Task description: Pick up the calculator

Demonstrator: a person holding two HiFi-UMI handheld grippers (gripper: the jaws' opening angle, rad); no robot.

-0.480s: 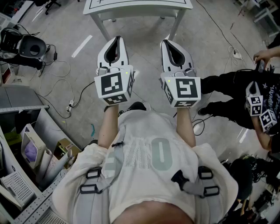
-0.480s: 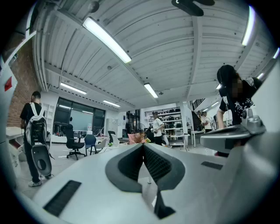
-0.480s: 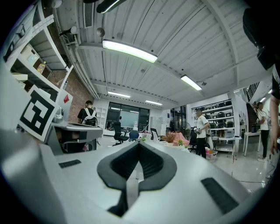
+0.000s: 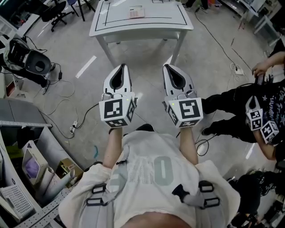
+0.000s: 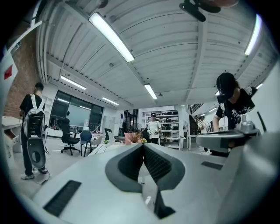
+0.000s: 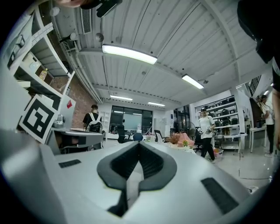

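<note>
A small pale calculator (image 4: 136, 12) lies on the white table (image 4: 169, 24) at the top of the head view, well ahead of both grippers. My left gripper (image 4: 122, 67) and right gripper (image 4: 168, 67) are held level side by side over the floor, short of the table's near edge. Both are shut with nothing between the pads. In the left gripper view the left gripper (image 5: 143, 145) shows its pads meeting at the tip. The right gripper view shows the right gripper (image 6: 139, 143) the same way. The calculator is not visible in either gripper view.
Another person (image 4: 249, 107) with marker-cube grippers stands at the right. Cables (image 4: 75, 102) trail over the floor at left, near a black device (image 4: 31, 60). Shelves and boxes (image 4: 31, 169) fill the lower left. An office chair (image 4: 58, 11) stands at the top left.
The view has shifted so more of the table, and the calculator on it, now shows at the top. Both grippers sit lower in the picture, still shut and side by side.
</note>
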